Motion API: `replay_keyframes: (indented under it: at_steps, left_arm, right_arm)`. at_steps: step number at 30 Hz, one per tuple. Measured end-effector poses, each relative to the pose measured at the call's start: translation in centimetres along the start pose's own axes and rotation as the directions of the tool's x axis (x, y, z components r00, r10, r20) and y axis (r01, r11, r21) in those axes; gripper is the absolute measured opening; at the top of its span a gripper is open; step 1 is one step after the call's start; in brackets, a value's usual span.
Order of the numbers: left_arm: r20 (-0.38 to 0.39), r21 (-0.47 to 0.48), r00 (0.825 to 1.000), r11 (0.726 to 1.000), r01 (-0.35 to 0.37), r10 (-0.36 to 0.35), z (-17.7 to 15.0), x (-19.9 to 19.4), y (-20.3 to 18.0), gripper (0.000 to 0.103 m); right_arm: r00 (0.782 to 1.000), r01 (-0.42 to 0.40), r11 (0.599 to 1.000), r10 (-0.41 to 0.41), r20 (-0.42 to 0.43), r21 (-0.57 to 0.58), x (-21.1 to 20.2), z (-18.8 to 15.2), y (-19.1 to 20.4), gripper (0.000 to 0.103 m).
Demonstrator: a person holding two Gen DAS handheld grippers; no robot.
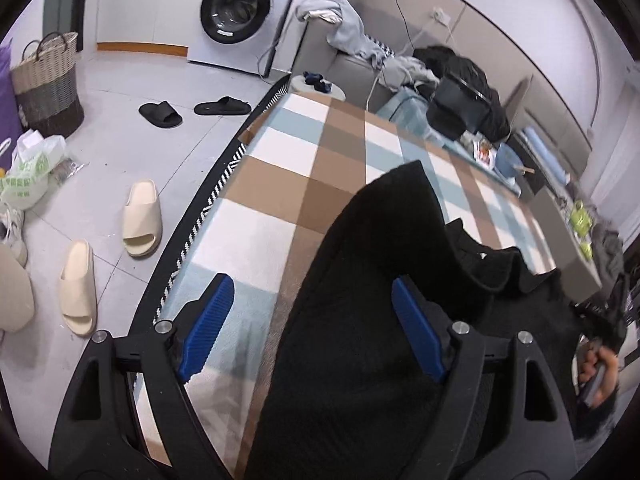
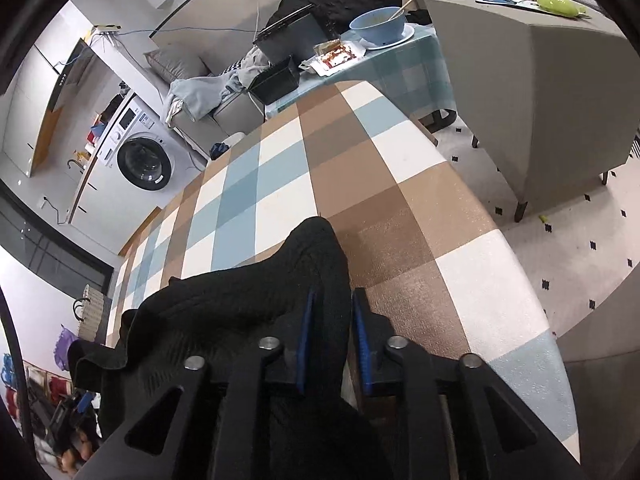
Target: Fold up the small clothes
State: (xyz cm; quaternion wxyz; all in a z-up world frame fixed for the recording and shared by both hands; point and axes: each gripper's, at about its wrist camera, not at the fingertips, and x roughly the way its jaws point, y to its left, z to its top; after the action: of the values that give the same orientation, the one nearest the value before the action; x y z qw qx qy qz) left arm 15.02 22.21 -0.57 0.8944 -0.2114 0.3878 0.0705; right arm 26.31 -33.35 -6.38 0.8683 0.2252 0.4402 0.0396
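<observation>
Two grippers are working over a black knit garment (image 1: 360, 320) lying on the checked tablecloth (image 1: 280, 184). Right gripper (image 2: 331, 336) is pinching a raised fold of that garment between narrow jaws; left gripper (image 1: 312, 320) is hanging wide above its edge, gripping nothing. Beige slippers (image 1: 140, 220) are sitting at nine o'clock in the left wrist view, a washing machine (image 1: 240, 8) at eleven.

Each camera rides on its own gripper, looking forward and steeply down along the jaws, close above the counter with the brown, white and blue checked cloth (image 1: 280, 184). Both views share that cloth, the black knitted garment (image 2: 240, 300) and the white front-loading washing machine (image 1: 240, 8) beyond.
</observation>
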Motion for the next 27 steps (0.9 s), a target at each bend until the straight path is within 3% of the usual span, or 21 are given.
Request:
replay_keyframes:
  at_steps: [3,6,9,10,12,14,15,23,27]
  left_arm:
    - [0.012,0.096,0.999,0.995,-0.03,0.029,0.6,2.4,-1.9,0.079]
    - [0.008,0.149,0.998,0.987,-0.057,0.056,1.2,4.5,-3.3,0.079]
    - [-0.01,0.178,0.999,0.983,-0.036,0.039,2.2,6.4,-4.4,0.076]
    - [-0.029,0.183,0.999,0.983,-0.023,0.029,2.5,7.1,-4.5,0.072]
    - [-0.062,0.175,0.998,0.985,0.004,0.007,2.8,8.2,-4.6,0.035]
    - [-0.049,0.162,0.999,0.986,0.023,-0.015,2.8,8.4,-4.5,0.026]
    - [-0.024,0.163,0.999,0.986,0.026,-0.023,2.7,8.1,-4.5,0.016]
    - [0.134,0.132,0.987,0.989,0.068,-0.085,2.1,2.6,-3.6,0.006]
    - [0.106,0.043,0.989,0.994,0.099,-0.103,2.4,1.5,-1.5,0.006]
  right_arm:
    - [1.0,-0.003,1.0,0.003,-0.003,0.001,0.0,-0.3,-0.6,0.037]
    - [1.0,-0.01,1.0,0.01,-0.011,-0.003,-0.2,-0.8,-0.8,0.039]
    - [1.0,-0.011,1.0,0.01,-0.014,-0.014,-0.6,-1.1,-0.8,0.04]
    - [1.0,-0.005,1.0,0.005,-0.013,-0.018,-0.7,-1.1,-0.8,0.04]
    - [1.0,-0.001,1.0,0.0,-0.013,-0.028,-0.7,-1.3,-0.6,0.04]
    - [1.0,0.003,0.999,-0.004,-0.013,-0.046,-0.6,-1.3,-0.4,0.04]
    - [1.0,0.003,0.998,-0.004,-0.013,-0.055,-0.6,-1.2,-0.3,0.04]
    - [1.0,0.003,0.999,-0.003,-0.002,-0.051,-0.2,-0.9,-0.7,0.04]
    - [1.0,0.013,0.998,-0.014,-0.009,-0.061,-0.2,-1.0,-0.7,0.04]
